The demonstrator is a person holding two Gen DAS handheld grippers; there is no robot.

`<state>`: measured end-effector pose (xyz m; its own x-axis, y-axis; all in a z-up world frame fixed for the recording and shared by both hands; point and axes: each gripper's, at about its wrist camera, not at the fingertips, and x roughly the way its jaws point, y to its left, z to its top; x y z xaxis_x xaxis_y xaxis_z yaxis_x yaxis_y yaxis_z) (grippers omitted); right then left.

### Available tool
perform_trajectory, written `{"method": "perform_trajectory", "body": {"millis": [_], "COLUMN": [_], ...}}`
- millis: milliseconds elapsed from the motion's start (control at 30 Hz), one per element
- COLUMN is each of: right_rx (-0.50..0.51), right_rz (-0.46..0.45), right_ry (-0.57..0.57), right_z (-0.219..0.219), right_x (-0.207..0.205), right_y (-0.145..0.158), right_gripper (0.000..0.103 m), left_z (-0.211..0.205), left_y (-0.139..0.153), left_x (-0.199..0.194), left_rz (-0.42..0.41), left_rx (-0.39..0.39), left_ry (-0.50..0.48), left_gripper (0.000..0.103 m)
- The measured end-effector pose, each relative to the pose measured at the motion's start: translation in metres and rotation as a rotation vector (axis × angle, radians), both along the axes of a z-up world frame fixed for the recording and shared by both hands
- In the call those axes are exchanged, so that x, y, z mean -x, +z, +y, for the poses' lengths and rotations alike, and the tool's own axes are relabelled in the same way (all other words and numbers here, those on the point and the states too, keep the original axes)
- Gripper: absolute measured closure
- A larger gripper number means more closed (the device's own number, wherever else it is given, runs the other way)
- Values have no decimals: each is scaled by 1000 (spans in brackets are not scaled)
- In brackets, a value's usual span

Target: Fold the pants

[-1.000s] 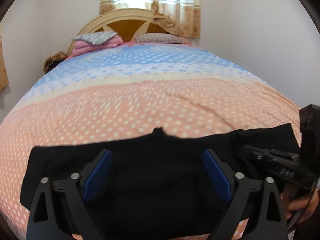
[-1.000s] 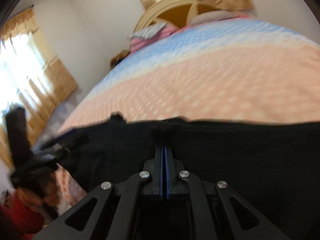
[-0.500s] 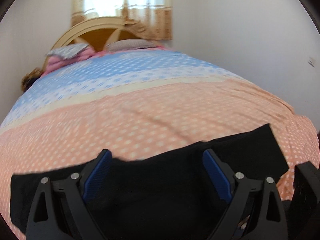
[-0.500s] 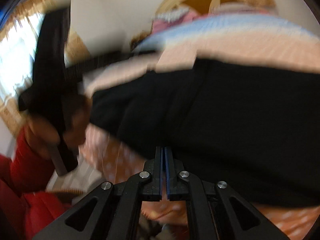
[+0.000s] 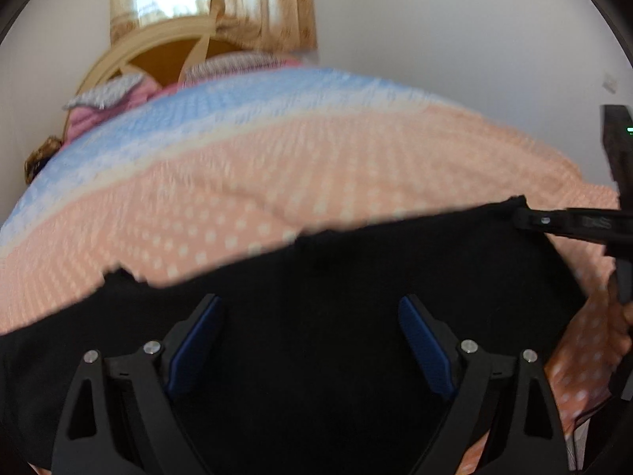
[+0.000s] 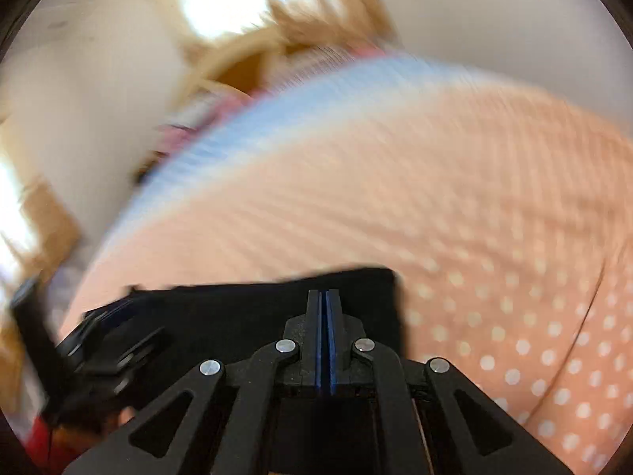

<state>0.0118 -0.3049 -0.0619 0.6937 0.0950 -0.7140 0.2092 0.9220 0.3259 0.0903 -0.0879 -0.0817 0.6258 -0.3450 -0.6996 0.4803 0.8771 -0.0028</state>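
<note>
Left wrist view shows the left gripper [image 5: 308,340] with its jaws spread wide, and nothing sits between the two blue pads [image 5: 194,350]. Under them lie the black pants [image 5: 316,277], flat on the near part of the bed [image 5: 316,166]. Whether the pads touch the cloth I cannot tell, because the fabric is very dark and the picture is a little blurred. At the right edge of this view the right gripper [image 5: 522,219] comes in from the side, and its tip meets the far right corner of the pants. On its black body there is some embossed writing, but it is too blurred to read. A small green light shines on the black part above it.

Right wrist view is strongly blurred. The right gripper [image 6: 326,297] has its jaws pressed together, with only a thin line between the blue pads [image 6: 318,332]. The tips lie over the far edge of the pants [image 6: 237,308], near the corner of the cloth, so they are clamped on the fabric. The left gripper [image 6: 107,340] appears at the lower left, over the same cloth.

The bedcover is orange with white dots near the pants and blue farther away. Pillows [image 5: 233,65] rest against a rounded wooden headboard [image 5: 158,47], with a curtain [image 5: 213,0] above it.
</note>
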Motion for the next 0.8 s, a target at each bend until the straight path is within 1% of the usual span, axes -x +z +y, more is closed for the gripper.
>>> {"method": "perform_trajectory", "body": {"millis": [33,67,100,167,233,267,300,333,367,400,433,500,533,600,667,700,733,800], "right_rx": [-47,-91,-112,-113,-100,-96,-87,-69,-50,-21,4,16,18,13,31,43,58,86], "right_rz": [10,-45,-68,-81,-72,-71,-90,-133,-156,-179,-196,-202,-200,-190,-172,-167,-166,-167], "right_ry": [-32,-56,-68,-72,-72,-97,-106,-77,-48,-3,71,185,247,378,483,510,542,584], "right_z": [-7,-13,-13,-12,-9,-8,-3,10,16,32,57,93,114,158,198,211,228,248], "right_x": [-6,-3,-1,3,5,18,24,30,27,29,28,19,14,5,-6,-8,-10,-12], "right_y": [-16,-19,-21,-19,-14,-7,0,9,12,20,26,27,28,26,21,18,15,7], "right_gripper": [100,101,101,101,101,101,100,100,100,100,100,100,100,100,100,100,100,100], "left_z": [5,9,12,20,38,48,62,80,102,123,153,199,230,272,303,313,322,328], "left_y": [-2,-1,1,7,17,20,23,26,28,28,28,26,25,21,16,12,7,-5], "left_x": [1,1,2,4,7,7,8,7,6,6,3,-1,-1,-1,0,-1,-2,-5], "left_rz": [3,8,15,6,-25,-41,-60,-79,-94,-101,-103,-102,-101,-101,-90,-80,-66,-35], "left_rx": [22,41,47,54,50,52,54,52,46,42,37,33,31,29,48,60,73,94], "left_ry": [0,-2,-7,-9,18,33,60,101,161,218,305,440,534,662,746,775,794,806], "left_gripper": [9,9,10,10,10,10,10,10,10,10,10,10,10,10,10,10,10,10]}}
